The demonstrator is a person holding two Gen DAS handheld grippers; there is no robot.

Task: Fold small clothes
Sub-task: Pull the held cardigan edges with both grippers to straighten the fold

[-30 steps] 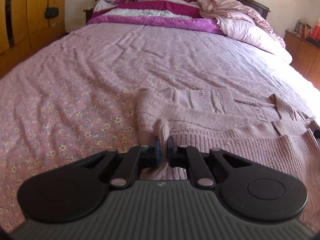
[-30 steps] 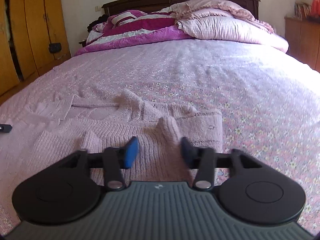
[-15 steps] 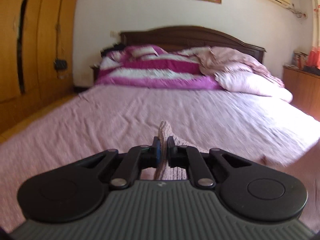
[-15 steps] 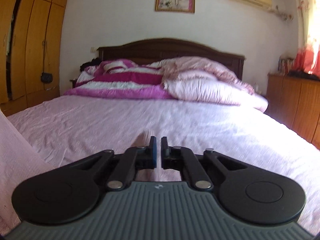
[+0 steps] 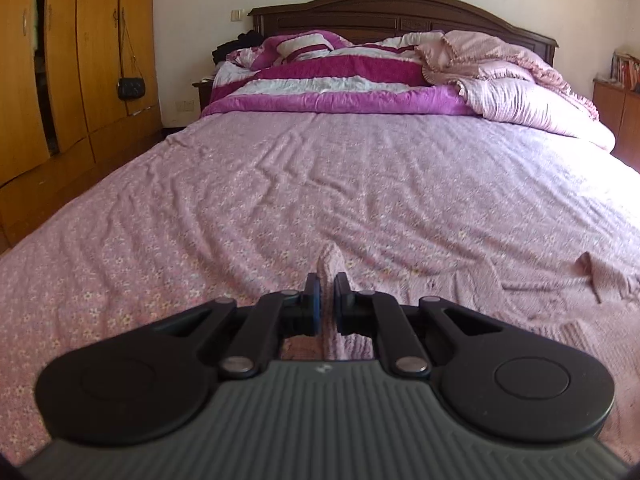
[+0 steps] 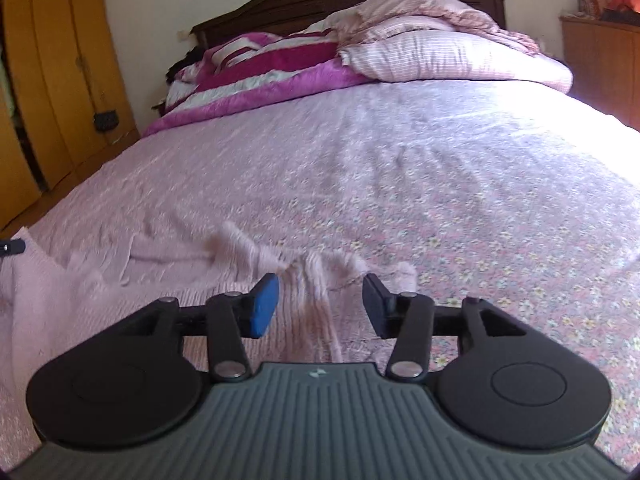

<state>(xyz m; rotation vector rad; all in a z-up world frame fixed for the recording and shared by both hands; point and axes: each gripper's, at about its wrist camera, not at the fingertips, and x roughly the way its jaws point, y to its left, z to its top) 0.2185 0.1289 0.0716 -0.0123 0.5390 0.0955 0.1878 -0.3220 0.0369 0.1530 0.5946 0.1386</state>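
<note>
A pale pink knitted sweater (image 5: 532, 304) lies on the near part of the bed. My left gripper (image 5: 325, 300) is shut on a fold of it, with a tuft of knit sticking up between the pads. In the right wrist view the sweater (image 6: 168, 280) spreads to the left and under the fingers. My right gripper (image 6: 320, 306) is open just above the sweater's crumpled edge, with knit lying between the blue pads. The left gripper's tip (image 6: 10, 247) shows at that view's left edge.
The bed has a pink floral sheet (image 5: 320, 184). A striped magenta quilt (image 5: 332, 80) and a pink pillow pile (image 5: 520, 96) lie at the headboard. Wooden wardrobes (image 5: 60, 60) stand left, a wooden cabinet (image 6: 600, 64) right.
Both grippers lifted the sweater up, then came back down to the bed. The right gripper had shut on the knit half a second ago and has now opened. The left stays shut on it.
</note>
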